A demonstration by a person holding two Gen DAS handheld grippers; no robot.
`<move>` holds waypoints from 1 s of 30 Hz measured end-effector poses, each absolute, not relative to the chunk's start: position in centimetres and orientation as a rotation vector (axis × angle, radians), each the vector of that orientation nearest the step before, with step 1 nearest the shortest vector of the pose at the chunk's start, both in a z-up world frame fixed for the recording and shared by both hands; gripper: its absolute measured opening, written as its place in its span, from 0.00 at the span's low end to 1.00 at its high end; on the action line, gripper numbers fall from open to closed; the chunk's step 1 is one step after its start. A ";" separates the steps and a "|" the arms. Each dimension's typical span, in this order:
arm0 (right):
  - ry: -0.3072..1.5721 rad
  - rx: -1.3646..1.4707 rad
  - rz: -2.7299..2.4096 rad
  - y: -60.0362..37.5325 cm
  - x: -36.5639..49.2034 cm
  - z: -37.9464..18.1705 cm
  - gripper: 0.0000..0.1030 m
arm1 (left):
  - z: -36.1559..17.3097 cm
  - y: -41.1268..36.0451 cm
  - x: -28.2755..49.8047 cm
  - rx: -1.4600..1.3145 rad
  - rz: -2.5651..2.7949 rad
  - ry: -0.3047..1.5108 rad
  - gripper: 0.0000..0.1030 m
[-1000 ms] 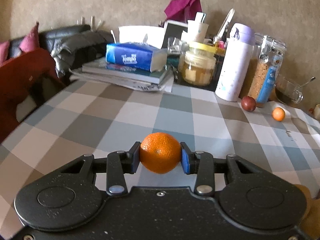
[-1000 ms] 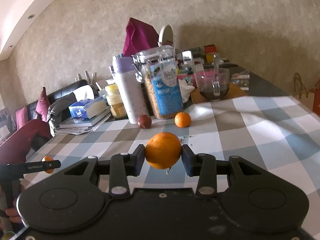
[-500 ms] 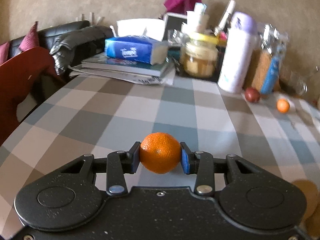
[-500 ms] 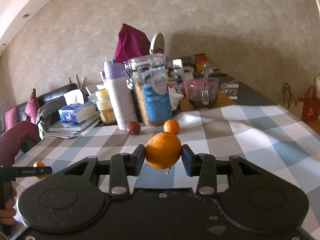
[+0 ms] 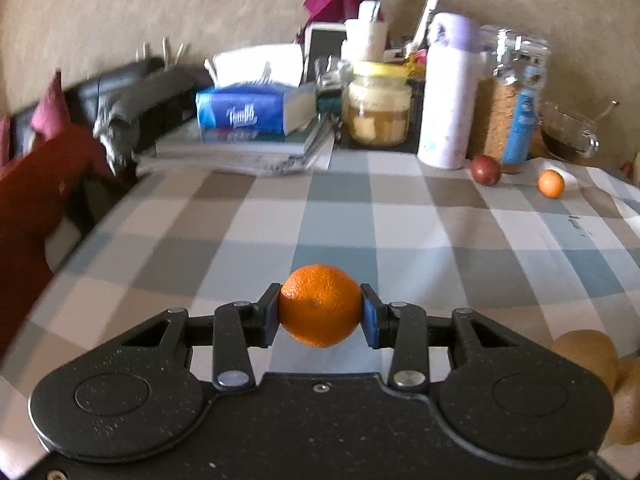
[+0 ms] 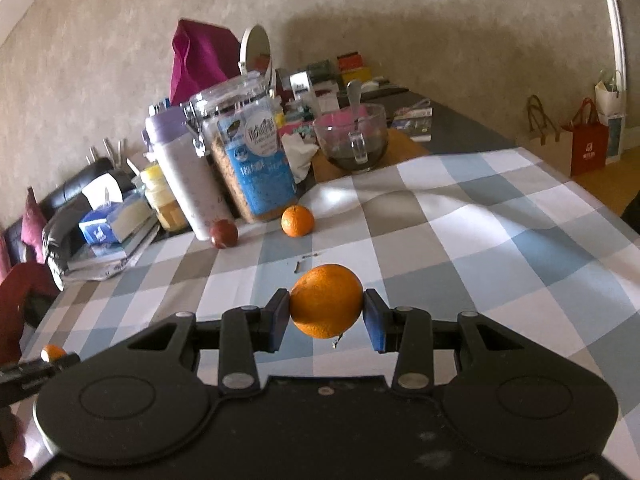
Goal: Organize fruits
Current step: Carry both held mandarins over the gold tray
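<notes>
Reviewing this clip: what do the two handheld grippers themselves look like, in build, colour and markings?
Both match. The left gripper and the right gripper each have a matte black, speckled plastic body with two rounded lobes bearing embossed circles, black linkage bars fixed with silver rivets, and jaws faced with blue pads. A small silver screw sits mid-body. No cables, printed markings or sleeves show.

Checked table [image 6: 460, 216], small orange [image 6: 297, 221], dark red fruit [image 6: 223, 233], jars, books

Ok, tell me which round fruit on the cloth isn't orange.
The dark red fruit at the foot of the white bottle; the small orange beside it and both held ones are orange.
</notes>
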State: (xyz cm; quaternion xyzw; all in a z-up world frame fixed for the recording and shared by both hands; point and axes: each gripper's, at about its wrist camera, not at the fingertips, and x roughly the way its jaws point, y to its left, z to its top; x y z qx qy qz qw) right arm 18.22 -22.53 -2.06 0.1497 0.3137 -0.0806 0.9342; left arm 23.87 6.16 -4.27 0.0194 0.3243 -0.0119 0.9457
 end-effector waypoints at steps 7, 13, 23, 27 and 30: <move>0.808 0.262 -0.143 -20.4 19.7 -2.4 0.41 | -0.5 3.7 23.2 0.088 -0.063 0.694 0.47; 0.965 0.302 -0.148 -18.6 20.4 -2.9 0.40 | 1.0 -0.1 22.1 0.176 -0.085 0.779 0.47; 1.027 0.319 -0.162 -16.5 19.6 -0.2 0.40 | 2.7 -4.6 20.1 0.219 -0.094 0.903 0.47; 1.027 0.307 -0.163 -16.4 18.4 1.7 0.40 | 3.8 -4.8 18.8 0.166 -0.072 0.950 0.47; 1.032 0.289 -0.162 -16.2 17.4 3.0 0.40 | 4.4 -5.0 17.5 0.139 -0.058 0.978 0.47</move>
